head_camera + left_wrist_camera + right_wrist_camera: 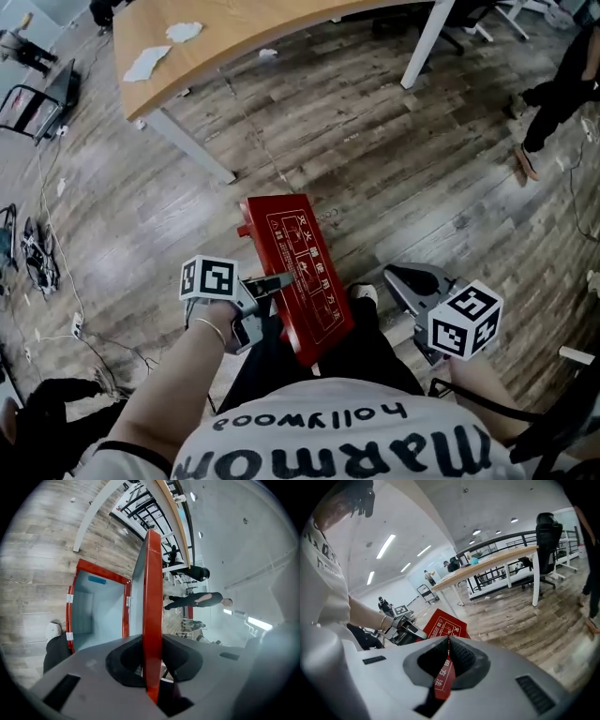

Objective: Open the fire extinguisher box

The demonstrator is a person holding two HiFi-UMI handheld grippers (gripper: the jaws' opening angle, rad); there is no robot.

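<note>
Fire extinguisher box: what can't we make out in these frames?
- Head view: the open red metal door covers what lies beneath it, and its white print is too small to read.
- Left gripper view: the left tongs, clamped on the door's edge, block the lower part of the pale blue box interior, so the contents are unknown.
- Right gripper view: a small red tag is pinched in the right tongs, its lower end hidden in the slot.

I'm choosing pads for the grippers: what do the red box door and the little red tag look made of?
The box door looks like painted sheet metal: thin rigid edge, glossy red coat, white print. The red tag is probably thin plastic or laminated card: flat, slightly shiny, printed characters, on a fine string.
</note>
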